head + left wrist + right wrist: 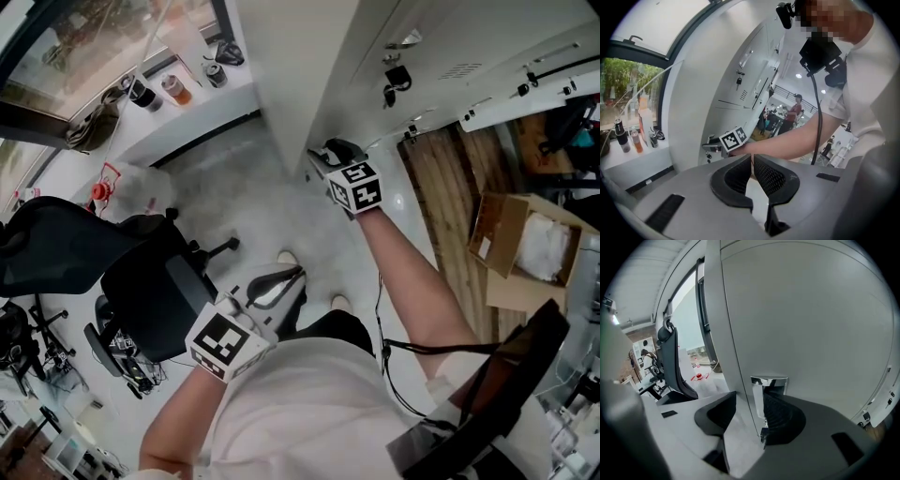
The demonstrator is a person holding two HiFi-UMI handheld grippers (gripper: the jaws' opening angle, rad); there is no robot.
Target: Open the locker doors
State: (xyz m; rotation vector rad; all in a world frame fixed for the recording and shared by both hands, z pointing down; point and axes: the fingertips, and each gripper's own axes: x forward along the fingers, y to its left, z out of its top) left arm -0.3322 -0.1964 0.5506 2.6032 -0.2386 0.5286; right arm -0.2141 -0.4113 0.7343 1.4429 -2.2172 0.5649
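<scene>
The white locker (309, 66) stands ahead of me, with keys hanging in a door lock (397, 80) further right. My right gripper (328, 155) reaches out to the locker's lower door edge. In the right gripper view its jaws (750, 411) straddle the edge of a white door (811, 333). A chrome handle (761, 397) sits between them, close against the right pad (780, 416), while the left pad stands clear of the door: open. My left gripper (272, 286) hangs low by my waist with its jaws (752, 161) shut and nothing between them.
A black office chair (150, 281) stands at the left, close behind the left gripper. An open cardboard box (525, 248) lies on the wooden floor at the right. Bottles (173, 89) line the window sill at the back left, above a plastic bag (131, 192) on the floor.
</scene>
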